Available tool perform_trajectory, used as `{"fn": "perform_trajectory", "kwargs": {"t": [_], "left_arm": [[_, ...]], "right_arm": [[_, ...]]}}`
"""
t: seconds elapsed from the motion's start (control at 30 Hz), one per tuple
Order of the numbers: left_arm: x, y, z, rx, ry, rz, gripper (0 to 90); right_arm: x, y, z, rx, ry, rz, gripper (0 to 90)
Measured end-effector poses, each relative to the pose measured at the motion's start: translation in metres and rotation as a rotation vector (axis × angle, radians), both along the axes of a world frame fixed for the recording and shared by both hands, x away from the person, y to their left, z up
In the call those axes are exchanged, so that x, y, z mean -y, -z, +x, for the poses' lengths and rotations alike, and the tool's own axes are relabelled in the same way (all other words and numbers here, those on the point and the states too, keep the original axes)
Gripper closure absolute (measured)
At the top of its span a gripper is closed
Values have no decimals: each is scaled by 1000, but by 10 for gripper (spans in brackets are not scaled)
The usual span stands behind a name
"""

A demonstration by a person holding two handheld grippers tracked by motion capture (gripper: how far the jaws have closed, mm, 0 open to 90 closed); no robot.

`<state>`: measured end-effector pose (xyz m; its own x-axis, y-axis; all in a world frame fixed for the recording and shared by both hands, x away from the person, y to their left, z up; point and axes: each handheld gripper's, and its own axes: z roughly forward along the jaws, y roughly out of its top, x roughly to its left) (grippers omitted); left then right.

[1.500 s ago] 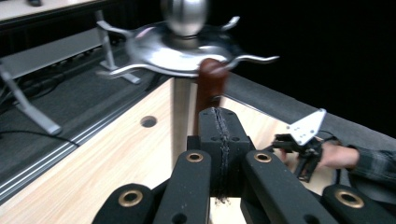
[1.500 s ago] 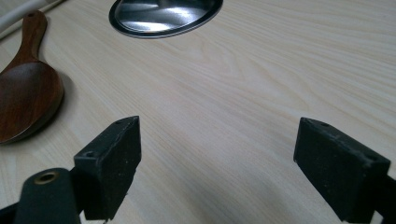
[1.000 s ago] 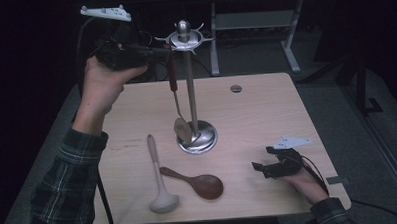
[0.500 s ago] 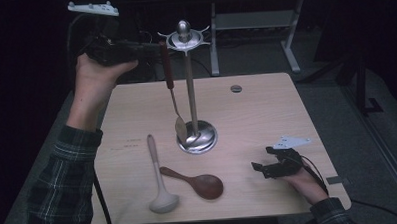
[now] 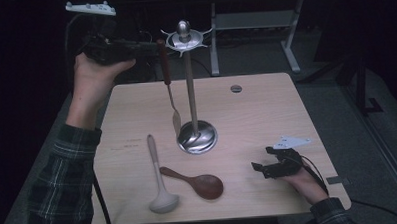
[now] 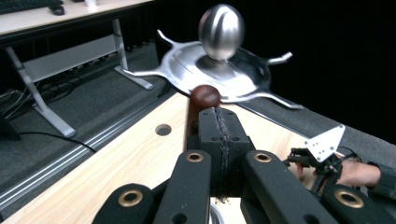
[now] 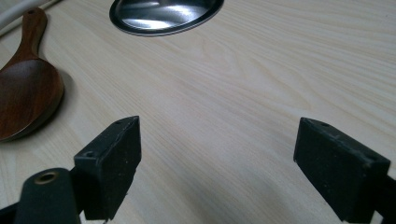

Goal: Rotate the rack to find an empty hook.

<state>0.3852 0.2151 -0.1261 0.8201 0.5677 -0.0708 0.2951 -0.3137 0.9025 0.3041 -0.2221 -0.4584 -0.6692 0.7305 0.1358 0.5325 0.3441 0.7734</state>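
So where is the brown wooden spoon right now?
In the high view the wooden spoon lies flat near the table's front edge, just right of the white ladle and in front of the metal stand's base.

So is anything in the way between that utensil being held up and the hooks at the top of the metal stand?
Nothing visible. The left gripper holds the utensil by its handle just left of the stand's hooked top disc, with open air between them.
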Motion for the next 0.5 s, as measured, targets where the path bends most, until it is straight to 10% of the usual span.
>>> {"fn": "perform_trajectory", "kwargs": {"t": [0.5], "left_arm": [[-17,45,-25,-71,6,38,897]], "right_arm": [[-1,1,0,-3,-1,-2,148]]}}
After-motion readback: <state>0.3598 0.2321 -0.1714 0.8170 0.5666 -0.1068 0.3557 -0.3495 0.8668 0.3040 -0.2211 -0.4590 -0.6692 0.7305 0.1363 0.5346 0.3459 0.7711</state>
